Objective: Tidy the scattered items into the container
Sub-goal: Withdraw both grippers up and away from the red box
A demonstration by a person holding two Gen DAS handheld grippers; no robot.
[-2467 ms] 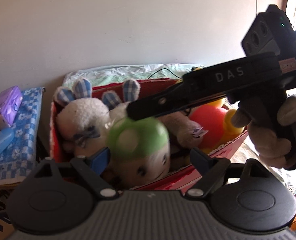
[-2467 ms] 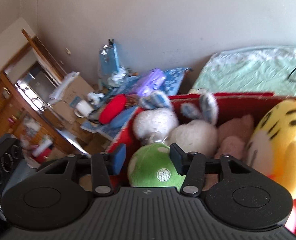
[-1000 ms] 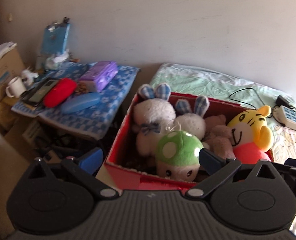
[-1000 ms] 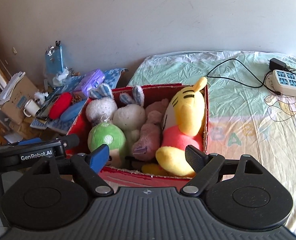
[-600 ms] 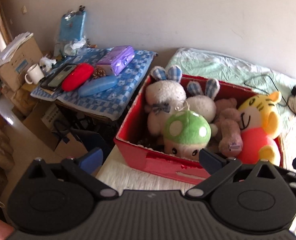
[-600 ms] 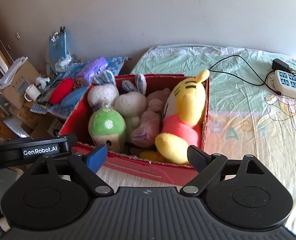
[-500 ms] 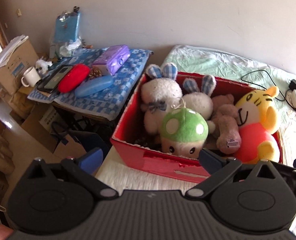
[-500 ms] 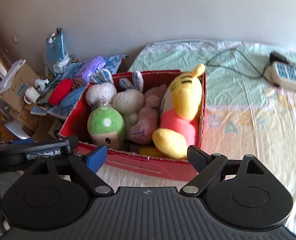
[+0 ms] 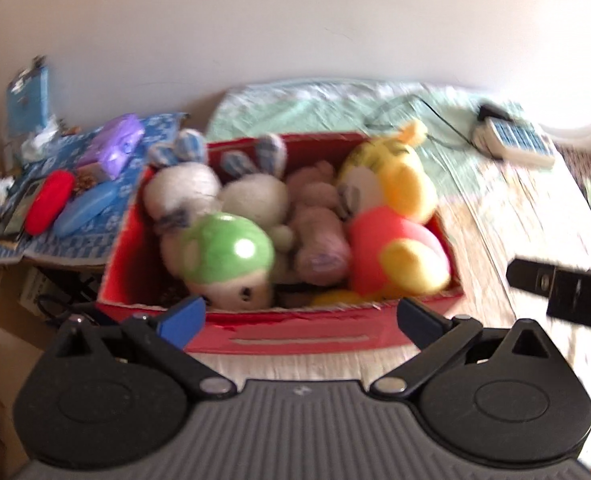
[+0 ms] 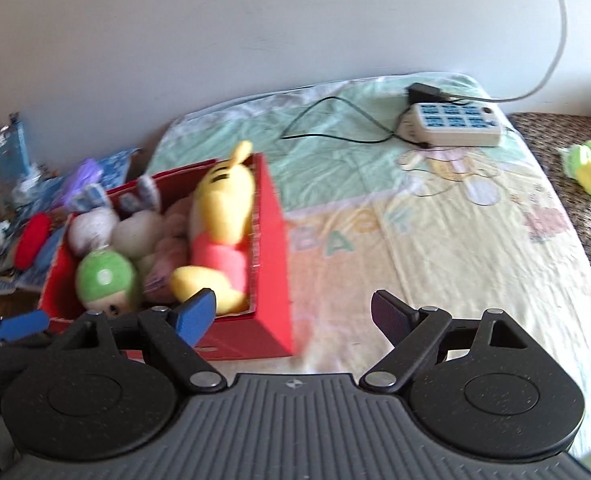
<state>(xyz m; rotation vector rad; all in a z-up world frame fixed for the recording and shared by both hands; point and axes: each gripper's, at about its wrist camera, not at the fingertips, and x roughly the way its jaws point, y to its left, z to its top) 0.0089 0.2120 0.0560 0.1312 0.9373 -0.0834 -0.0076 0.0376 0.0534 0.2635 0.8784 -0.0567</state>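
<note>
Clutter first: side table w/ blue checked cloth [image 9: 107, 216] left of the red box [image 9: 295, 336], carrying a purple pack [image 9: 115, 146], a red pouch [image 9: 49, 202] & a blue case [image 9: 85, 208]. On the bed sheet [image 10: 435, 248], a white power strip [image 10: 451, 125] w/ black cable [image 10: 335, 116] lies near the wall, well apart from the box. Nothing sits between either claw and the box.

Box is packed: green mushroom plush [image 9: 227, 256] at the front, two white bunnies [image 9: 215, 194] behind it, a pink-brown plush [image 9: 319, 228] in the middle, a yellow tiger plush [image 9: 395, 216] in red top at the right end. One small green-yellow toy [image 10: 589, 168] lies out on the dark patterned cover at the far right, well apart from the box and both claws.

Left gripper [image 9: 301, 316]: fingers spread wide, holding nothing, just in front of the box's near wall. Right gripper [image 10: 295, 312]: also spread wide, empty, over the sheet just beside the box's right corner.

Writing: sheet print reads roughly "BA…", blurred. Letters on the right gripper's bar in the left wrist view too blurred to read.
</note>
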